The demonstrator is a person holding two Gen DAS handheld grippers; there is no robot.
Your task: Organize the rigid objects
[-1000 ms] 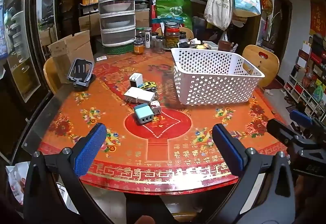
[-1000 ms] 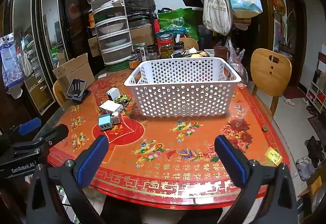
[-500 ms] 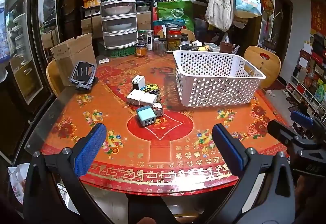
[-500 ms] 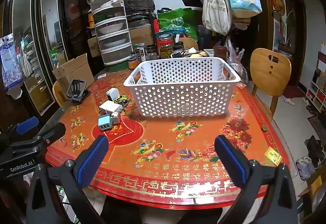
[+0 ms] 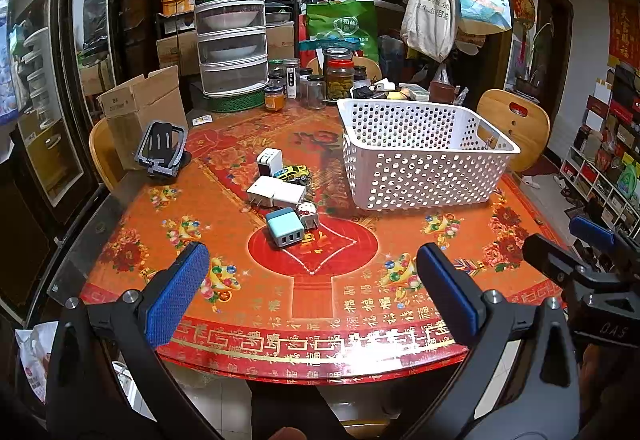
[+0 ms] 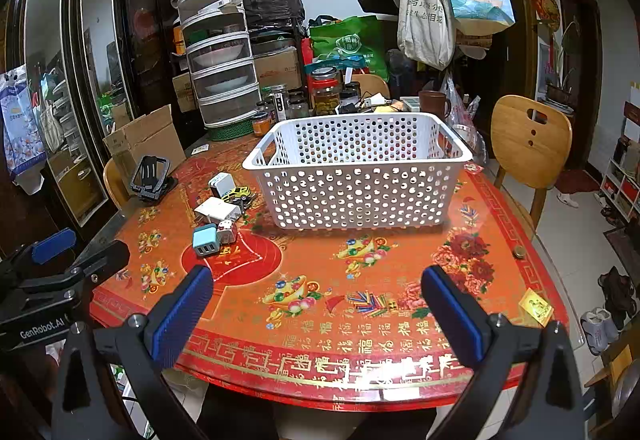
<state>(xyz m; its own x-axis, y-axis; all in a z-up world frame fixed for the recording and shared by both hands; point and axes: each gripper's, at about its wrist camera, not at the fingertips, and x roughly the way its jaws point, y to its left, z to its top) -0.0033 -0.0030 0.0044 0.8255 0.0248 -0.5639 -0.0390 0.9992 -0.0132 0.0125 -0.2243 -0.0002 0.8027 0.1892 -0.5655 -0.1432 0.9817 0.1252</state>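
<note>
- Left of centre in the left wrist view, a cluster of small rigid items is seen on the table [image 5: 320, 304]: a teal charger [image 5: 285, 228], a small white cartoon plug [image 5: 308, 214], a white adapter block [image 5: 276, 194], a white cube charger [image 5: 269, 161] and a yellow toy car [image 5: 292, 172].
- Right of the cluster, well apart from the grippers, a white perforated basket [image 5: 420, 176] stands with nothing visible inside it.
- Both the left gripper [image 5: 312, 292] and the right gripper [image 6: 316, 304] are held wide and carry nothing, low in their frames near the table's edge.
- The chargers are judged light, stiff and smooth-sided; the flat opposite faces are best pinched, away from the prongs.
- The toy car is likely to roll, so its sides should be taken.
- The glossy red patterned covering looks slippery; items may slide when nudged.
- Jars, stacked containers and hanging bags crowd the upper frame.
</note>
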